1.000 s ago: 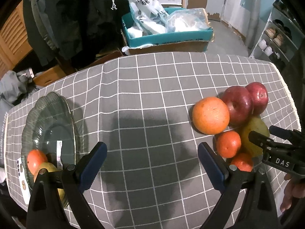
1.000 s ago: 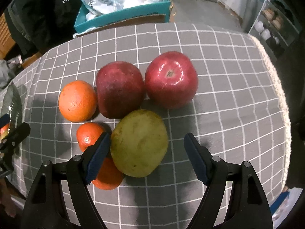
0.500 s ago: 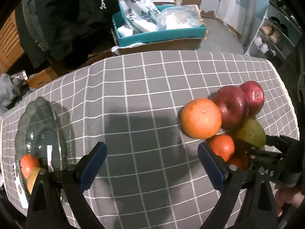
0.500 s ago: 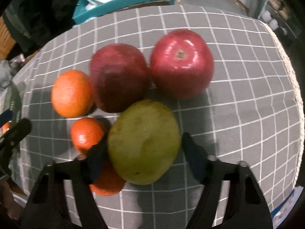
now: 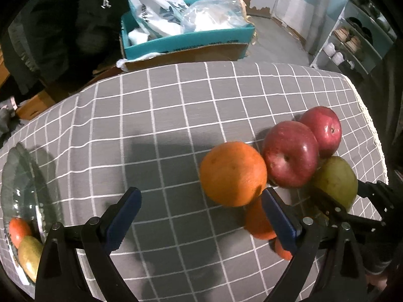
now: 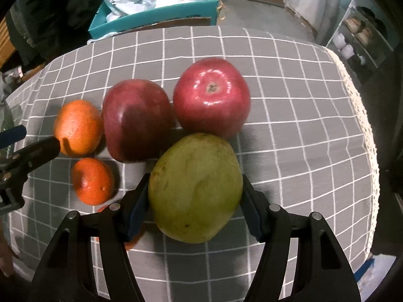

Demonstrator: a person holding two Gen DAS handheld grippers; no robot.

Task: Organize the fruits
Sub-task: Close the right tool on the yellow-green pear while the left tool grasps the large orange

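Note:
My right gripper (image 6: 192, 198) is shut on a green mango (image 6: 195, 188), both pads pressed on its sides; the same mango (image 5: 336, 183) shows at the right of the left wrist view. Behind it sit two red apples (image 6: 211, 98) (image 6: 137, 119), with a big orange (image 6: 78, 127) and a small tangerine (image 6: 92, 181) to the left. My left gripper (image 5: 201, 216) hangs open over the grey checked cloth, its right finger just in front of the big orange (image 5: 233, 173). A glass plate (image 5: 22, 176) at far left holds a tangerine and a green fruit.
A teal cardboard box (image 5: 186, 40) with white bags stands beyond the table's far edge. The cloth's lace border (image 6: 365, 130) marks the right table edge. Shelves (image 5: 352, 40) stand at the far right. Bare cloth (image 5: 163, 130) lies between the plate and the fruit pile.
My right gripper closed on the green mango. My left gripper shifted right toward the fruit pile, so the big orange now sits close to its right finger and the plate slid toward the left edge.

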